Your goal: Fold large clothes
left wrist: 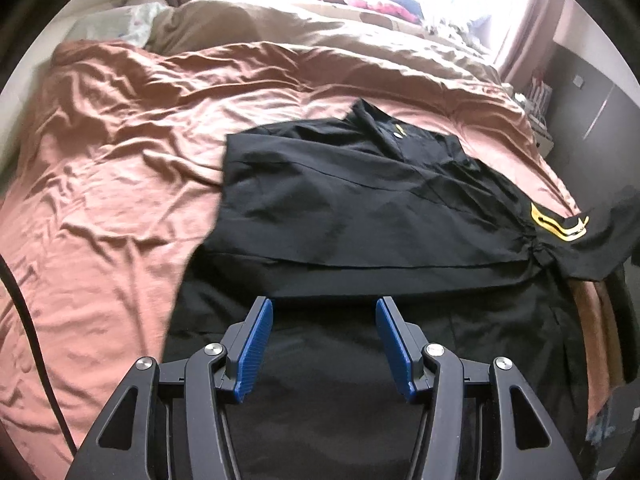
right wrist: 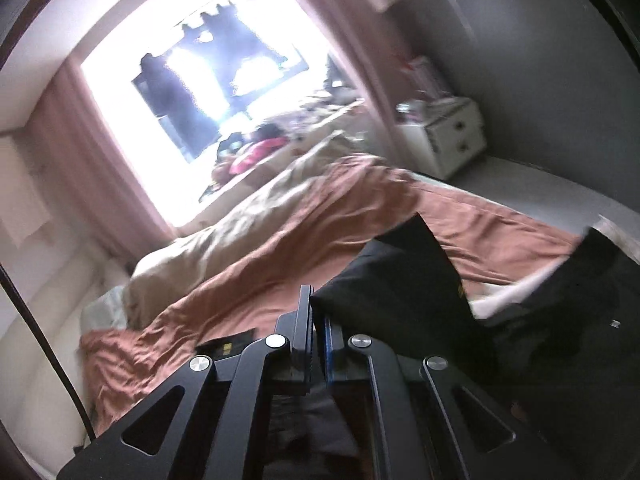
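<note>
Lying across the rust-coloured duvet (left wrist: 120, 152) near the bed's foot, the black shirt (left wrist: 360, 200) was seen partly folded, its left side already turned in to a straight vertical edge while the right sleeve (left wrist: 592, 236), marked with a yellow emblem (left wrist: 560, 224), stretched out toward the bed's right side. The left gripper (left wrist: 324, 344) was held over the shirt's lower hem with its 2 blue pads (left wrist: 256, 344) spread wide and nothing between them. The right gripper (right wrist: 318, 344) was found pinched tight on a lifted part of the shirt, presumably the sleeve end, which stood up as a dark peak (right wrist: 400, 280) beside the fingers; the right wrist view was tilted and blurred.

The cloth was judged thin, light and limp: it creased where gathered at the armpit and sagged from the raised grip, so no shape would be kept unless it was laid flat. A smooth, slightly slippery weave was suggested by its sheen, and a firm pinch at a seam or hem was thought safer than a grip on mid-panel fabric. The sleeve cuff and the bottom hem corners were considered the best holds.

Open bedding was available to the left and beyond the collar (left wrist: 396, 132), so room for swinging the sleeve inward was ample. Less margin was left on the right, where the sleeve lay close to the mattress edge and could slide off if released there. A white nightstand (right wrist: 444, 136) stood well apart, against the grey wall.
</note>
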The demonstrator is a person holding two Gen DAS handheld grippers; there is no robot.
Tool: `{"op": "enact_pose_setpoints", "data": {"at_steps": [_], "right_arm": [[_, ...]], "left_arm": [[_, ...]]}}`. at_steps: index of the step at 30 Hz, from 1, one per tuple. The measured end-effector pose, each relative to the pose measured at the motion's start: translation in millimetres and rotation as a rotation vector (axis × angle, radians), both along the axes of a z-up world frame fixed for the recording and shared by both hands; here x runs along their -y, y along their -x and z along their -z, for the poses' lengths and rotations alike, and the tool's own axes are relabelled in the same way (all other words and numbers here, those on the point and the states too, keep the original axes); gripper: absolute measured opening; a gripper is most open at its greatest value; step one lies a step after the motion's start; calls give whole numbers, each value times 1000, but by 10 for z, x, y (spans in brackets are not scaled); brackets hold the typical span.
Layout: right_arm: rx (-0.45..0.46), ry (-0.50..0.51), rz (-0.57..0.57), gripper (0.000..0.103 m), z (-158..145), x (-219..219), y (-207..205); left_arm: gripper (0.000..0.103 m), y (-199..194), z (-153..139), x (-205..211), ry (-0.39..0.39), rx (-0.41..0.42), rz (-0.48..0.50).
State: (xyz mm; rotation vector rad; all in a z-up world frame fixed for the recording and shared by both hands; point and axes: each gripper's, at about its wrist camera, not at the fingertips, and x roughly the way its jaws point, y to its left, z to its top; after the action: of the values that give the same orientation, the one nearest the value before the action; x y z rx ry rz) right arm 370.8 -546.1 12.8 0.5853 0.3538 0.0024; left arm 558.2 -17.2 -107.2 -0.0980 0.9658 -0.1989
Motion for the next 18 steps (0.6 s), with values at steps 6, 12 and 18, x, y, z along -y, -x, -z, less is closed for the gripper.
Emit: {"op": "enact_pose_setpoints", "data": {"at_steps": [6, 12, 18], "right_arm": [[19, 43, -104, 1, -269, -670, -143], [10, 65, -201, 1, -315, -1002, -288], [-37, 81, -281, 1, -227, -1218, -735]], "left_arm": [[56, 177, -139, -478, 29, 31, -64], [56, 335, -245, -968, 50, 51, -123], [56, 467, -260, -1328, 62, 65, -160]]}}
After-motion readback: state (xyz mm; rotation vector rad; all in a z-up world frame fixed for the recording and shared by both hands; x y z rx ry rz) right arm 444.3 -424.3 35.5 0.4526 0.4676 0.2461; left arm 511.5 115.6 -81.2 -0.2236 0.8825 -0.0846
